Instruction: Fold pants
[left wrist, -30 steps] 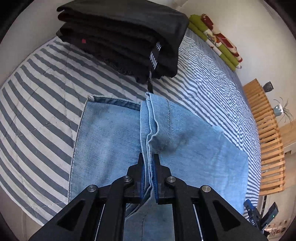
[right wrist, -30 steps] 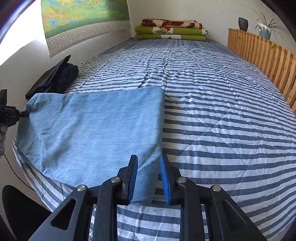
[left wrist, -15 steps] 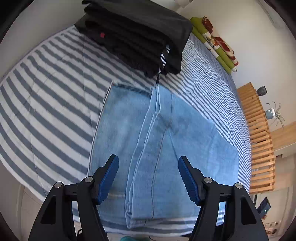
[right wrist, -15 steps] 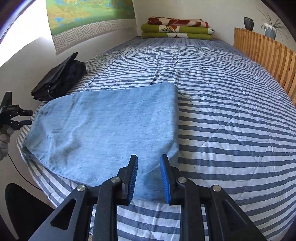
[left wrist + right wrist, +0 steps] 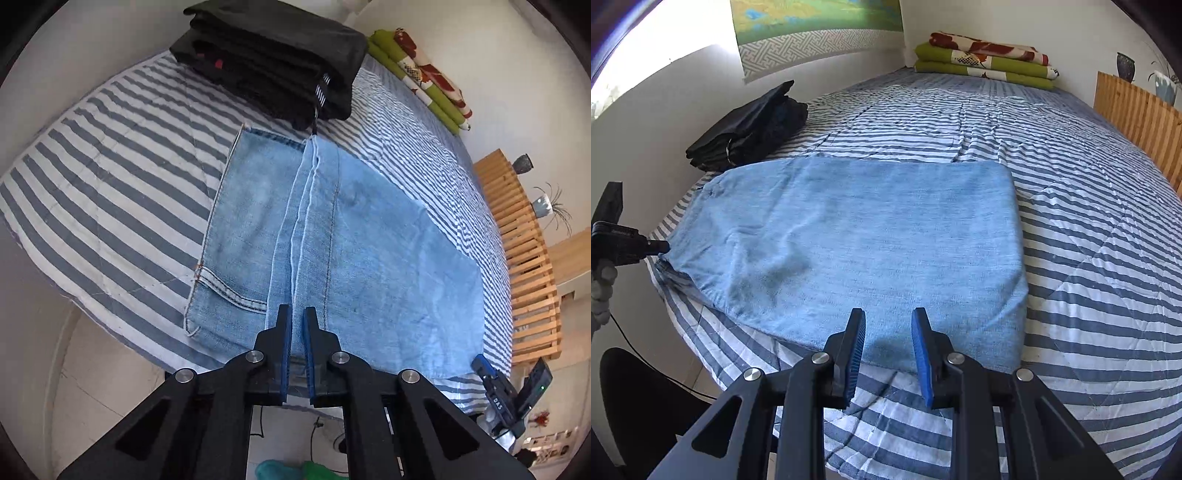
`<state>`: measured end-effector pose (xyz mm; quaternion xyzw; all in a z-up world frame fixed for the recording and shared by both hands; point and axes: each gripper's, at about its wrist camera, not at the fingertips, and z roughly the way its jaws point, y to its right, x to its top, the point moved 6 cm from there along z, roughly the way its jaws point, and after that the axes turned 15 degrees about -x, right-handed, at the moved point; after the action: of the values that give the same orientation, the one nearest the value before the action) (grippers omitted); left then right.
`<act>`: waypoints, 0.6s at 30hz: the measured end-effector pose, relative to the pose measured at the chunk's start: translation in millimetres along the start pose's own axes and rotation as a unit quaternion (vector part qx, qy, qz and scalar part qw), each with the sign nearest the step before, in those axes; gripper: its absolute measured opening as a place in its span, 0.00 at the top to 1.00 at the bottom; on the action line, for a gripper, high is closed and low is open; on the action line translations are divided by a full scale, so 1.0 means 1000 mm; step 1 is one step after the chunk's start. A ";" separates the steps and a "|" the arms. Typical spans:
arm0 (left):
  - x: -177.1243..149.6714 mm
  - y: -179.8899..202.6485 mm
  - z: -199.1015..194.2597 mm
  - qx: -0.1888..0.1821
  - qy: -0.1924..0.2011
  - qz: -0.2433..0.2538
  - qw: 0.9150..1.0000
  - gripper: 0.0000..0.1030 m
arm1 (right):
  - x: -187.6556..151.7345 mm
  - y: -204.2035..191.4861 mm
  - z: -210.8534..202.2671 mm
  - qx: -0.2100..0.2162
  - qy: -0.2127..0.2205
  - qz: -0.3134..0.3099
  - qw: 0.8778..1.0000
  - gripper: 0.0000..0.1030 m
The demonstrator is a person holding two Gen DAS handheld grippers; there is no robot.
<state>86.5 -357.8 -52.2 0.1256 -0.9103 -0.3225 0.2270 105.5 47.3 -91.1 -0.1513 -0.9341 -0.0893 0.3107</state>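
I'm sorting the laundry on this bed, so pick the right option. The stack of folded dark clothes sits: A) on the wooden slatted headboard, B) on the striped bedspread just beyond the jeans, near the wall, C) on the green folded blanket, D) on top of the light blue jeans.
B: the dark stack rests on the striped bedspread past the far edge of the jeans, close to the wall, not on them.

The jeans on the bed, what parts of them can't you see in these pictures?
- Left wrist view: the near edge of the jeans sits behind the left hand-held gripper, whose jaws have just closed; whether cloth is pinched is hidden.
- Right wrist view: the jeans' near edge is partly covered by the right hand-held gripper.
- Both views: the lower folded layers lie under the top layer.
- Black clothes pile: individual items cannot be told.
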 end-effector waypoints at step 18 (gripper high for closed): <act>-0.003 0.057 0.075 0.078 -0.077 0.132 0.985 0.70 | 0.014 -0.060 -0.004 0.033 0.009 -0.034 0.999 0.77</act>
<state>47.6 -273.2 -68.3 -0.0039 -0.9561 -0.2263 0.1862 76.7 -7.2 -83.4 -0.1083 -0.9384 -0.0708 0.3205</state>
